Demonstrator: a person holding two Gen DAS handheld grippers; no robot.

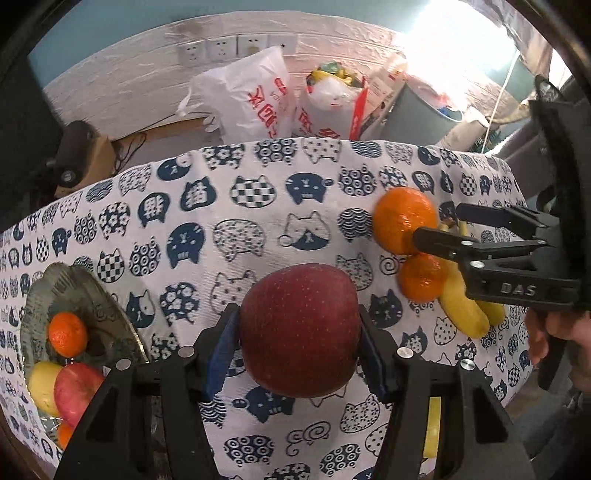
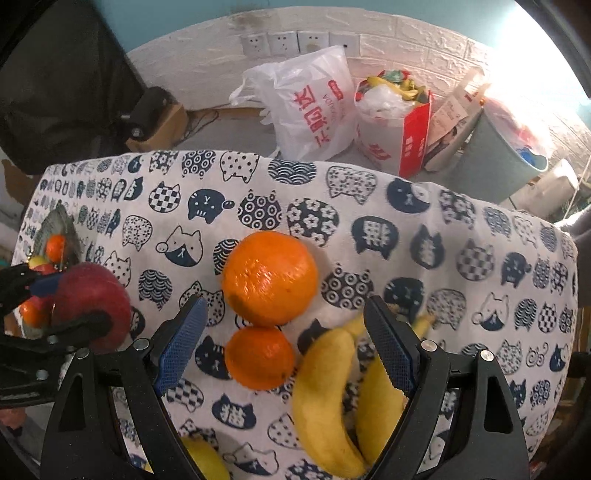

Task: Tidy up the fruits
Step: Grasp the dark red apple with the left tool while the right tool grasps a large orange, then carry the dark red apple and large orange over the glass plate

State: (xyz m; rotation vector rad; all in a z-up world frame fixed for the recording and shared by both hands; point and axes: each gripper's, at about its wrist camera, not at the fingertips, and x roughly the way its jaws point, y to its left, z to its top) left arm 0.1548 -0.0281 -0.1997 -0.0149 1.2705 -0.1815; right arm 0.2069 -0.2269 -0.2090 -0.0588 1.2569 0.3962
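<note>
The left gripper (image 1: 300,334) pinches a dark red, pale-speckled apple (image 1: 300,330) above the cat-print cloth (image 1: 236,206). At far left, a glass bowl (image 1: 85,291) holds a small orange, a yellow fruit and a red apple. The right gripper (image 2: 284,343) is spread wide over two oranges (image 2: 269,277), with bananas (image 2: 325,398) just beside them.

White brick wall (image 2: 406,33), 4 sockets (image 2: 299,41).
</note>
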